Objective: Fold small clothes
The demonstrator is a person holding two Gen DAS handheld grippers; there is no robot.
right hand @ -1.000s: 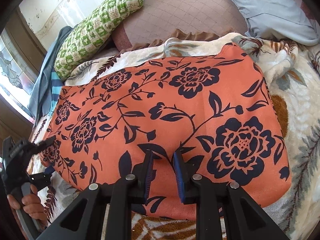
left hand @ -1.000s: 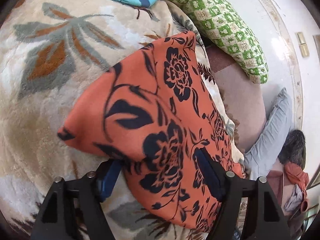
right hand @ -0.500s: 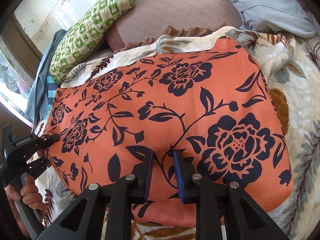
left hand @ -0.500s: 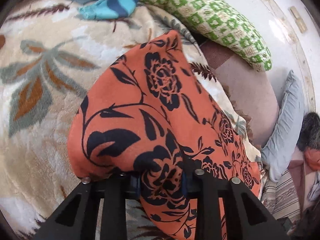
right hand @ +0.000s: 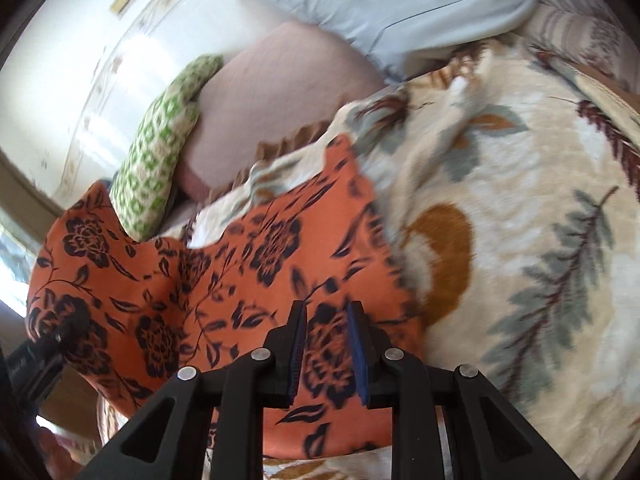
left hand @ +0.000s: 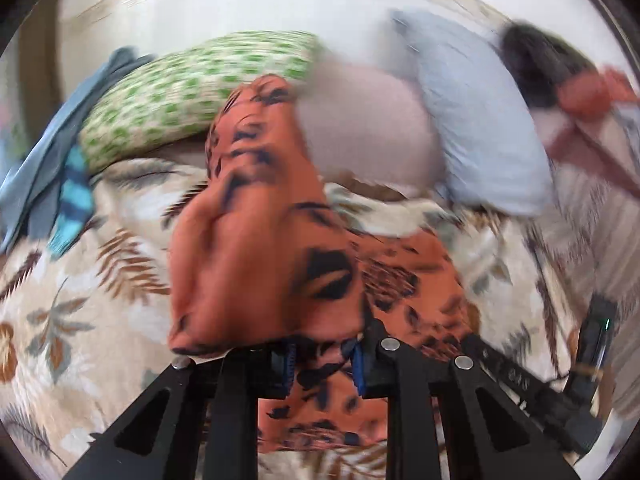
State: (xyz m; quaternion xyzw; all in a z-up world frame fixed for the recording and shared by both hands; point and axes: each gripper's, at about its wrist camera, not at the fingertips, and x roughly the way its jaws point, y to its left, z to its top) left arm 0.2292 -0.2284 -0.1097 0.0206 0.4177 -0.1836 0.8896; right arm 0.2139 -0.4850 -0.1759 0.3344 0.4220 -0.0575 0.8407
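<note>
Currently held: one orange cloth (left hand: 256, 248) with a dark flower print, on a bed.

Left gripper (left hand: 324, 364): fingers drawn close, clenched on a bunched edge of the orange cloth. From the fingertips the cloth rises up and away in a loose, rumpled fold, lifted clear of the blanket (left hand: 60, 320); the rest trails down to the right and lies on the blanket. This view is blurred, so fine detail of the grip is soft.

Right gripper (right hand: 326, 344): blue-padded fingers (right hand: 299, 352) set close together with the orange cloth (right hand: 240, 280) between and beneath them, pinching a near edge of it. The cloth spreads from this gripper to the left, flat in the middle and lifted at its far left corner, where the tip of the left gripper (right hand: 44, 356) meets it.

Blanket (right hand: 520, 240): cream, with grey and brown leaf pattern, under the cloth and bare to the right of it.

Beyond the cloth, at the head of the bed: a green checked pillow (right hand: 160, 152), a pink pillow (right hand: 272, 92) beside it, a pale blue pillow (right hand: 380, 0) next along. In the left view, a blue striped garment (left hand: 72, 200) lies at the far left, well apart from the cloth.
</note>
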